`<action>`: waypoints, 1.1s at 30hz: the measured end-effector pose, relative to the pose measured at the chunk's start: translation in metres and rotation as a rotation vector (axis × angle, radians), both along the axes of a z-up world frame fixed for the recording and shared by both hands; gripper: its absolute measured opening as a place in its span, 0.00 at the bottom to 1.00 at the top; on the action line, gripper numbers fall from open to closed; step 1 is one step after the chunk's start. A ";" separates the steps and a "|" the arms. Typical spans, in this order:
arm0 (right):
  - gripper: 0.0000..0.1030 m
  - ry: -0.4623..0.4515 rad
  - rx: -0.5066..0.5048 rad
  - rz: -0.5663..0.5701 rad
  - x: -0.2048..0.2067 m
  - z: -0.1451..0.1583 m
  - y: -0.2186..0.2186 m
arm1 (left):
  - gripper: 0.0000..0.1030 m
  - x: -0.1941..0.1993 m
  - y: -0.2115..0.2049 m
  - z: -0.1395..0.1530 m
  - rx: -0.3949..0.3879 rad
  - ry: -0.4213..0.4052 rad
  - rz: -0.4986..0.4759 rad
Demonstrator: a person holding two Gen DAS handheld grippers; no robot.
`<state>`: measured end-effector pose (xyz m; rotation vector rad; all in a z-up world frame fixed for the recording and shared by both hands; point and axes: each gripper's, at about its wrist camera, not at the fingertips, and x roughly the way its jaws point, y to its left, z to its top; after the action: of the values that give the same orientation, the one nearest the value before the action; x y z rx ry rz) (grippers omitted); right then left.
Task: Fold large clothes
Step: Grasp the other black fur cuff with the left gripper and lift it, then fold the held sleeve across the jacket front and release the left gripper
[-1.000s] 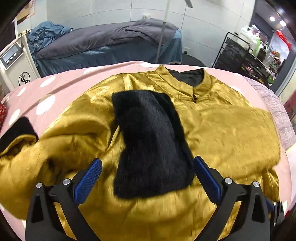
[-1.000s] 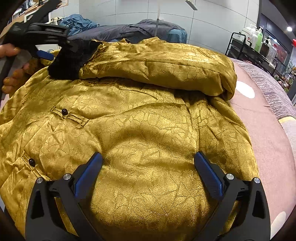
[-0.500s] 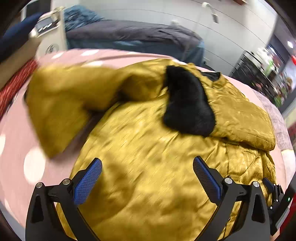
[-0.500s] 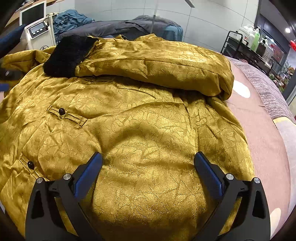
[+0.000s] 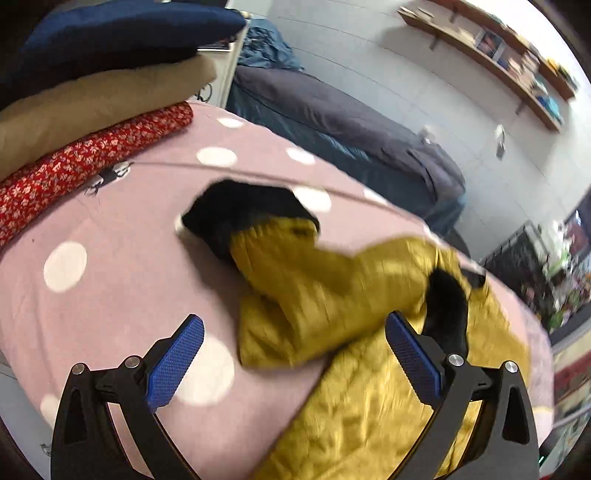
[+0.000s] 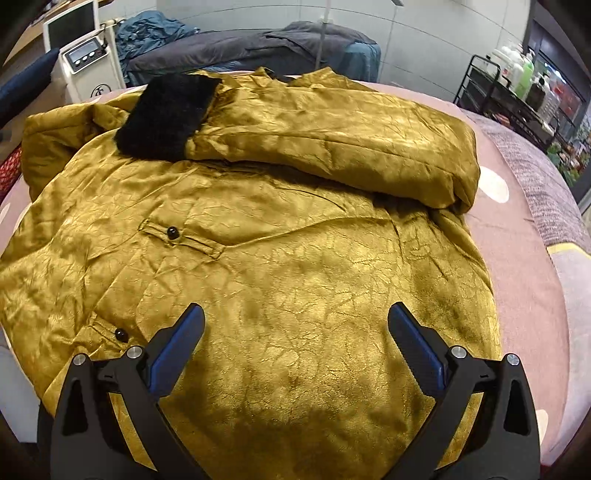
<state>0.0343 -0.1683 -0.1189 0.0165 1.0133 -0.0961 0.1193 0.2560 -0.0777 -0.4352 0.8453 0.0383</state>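
A gold satin jacket [image 6: 295, 258] lies spread on a pink bed with white dots [image 5: 110, 277]. One sleeve is folded across its upper part, its black fur cuff [image 6: 166, 114] resting near the collar. In the left wrist view the other sleeve [image 5: 314, 288] sticks out to the left over the pink cover, ending in a black fur cuff [image 5: 243, 214]. My left gripper [image 5: 295, 354] is open, hovering just in front of that sleeve, holding nothing. My right gripper [image 6: 295, 343] is open above the jacket's lower body, nothing between its fingers.
Folded clothes are stacked at the bed's left: red floral [image 5: 74, 166], tan [image 5: 92, 107], navy [image 5: 122, 33]. A grey-covered bed [image 6: 258, 44] stands behind, a white machine [image 6: 85, 62] at back left, a black rack with bottles [image 6: 517, 85] at right.
The left gripper has swung left, from over the jacket's body to facing the outstretched sleeve and the stacked clothes. The right gripper has barely shifted.
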 end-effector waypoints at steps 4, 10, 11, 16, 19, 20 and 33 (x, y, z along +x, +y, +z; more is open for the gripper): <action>0.95 -0.032 -0.011 0.017 -0.003 0.006 0.007 | 0.93 0.061 0.031 -0.007 -0.062 0.112 0.034; 0.95 -0.028 0.007 0.016 -0.006 0.011 0.008 | 0.72 0.119 0.042 -0.073 -0.224 0.315 0.041; 0.95 -0.026 0.005 0.015 -0.008 0.011 0.007 | 0.58 0.121 0.042 -0.085 -0.251 0.342 0.051; 0.95 -0.020 -0.022 0.009 -0.014 0.008 0.004 | 0.16 0.113 0.048 -0.123 -0.388 0.378 0.109; 0.95 -0.026 -0.009 -0.002 -0.015 0.009 0.000 | 0.11 0.111 0.055 -0.098 -0.290 0.308 0.126; 0.95 -0.031 0.003 -0.006 -0.015 0.010 -0.002 | 0.11 0.111 0.057 -0.083 -0.232 0.263 0.130; 0.95 -0.040 0.062 -0.071 -0.020 0.011 -0.029 | 0.11 0.128 0.068 0.024 0.023 -0.029 0.242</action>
<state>0.0143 -0.1976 -0.1082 0.1101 0.9754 -0.1285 0.2469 0.3236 -0.0536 -0.5134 0.7593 0.2647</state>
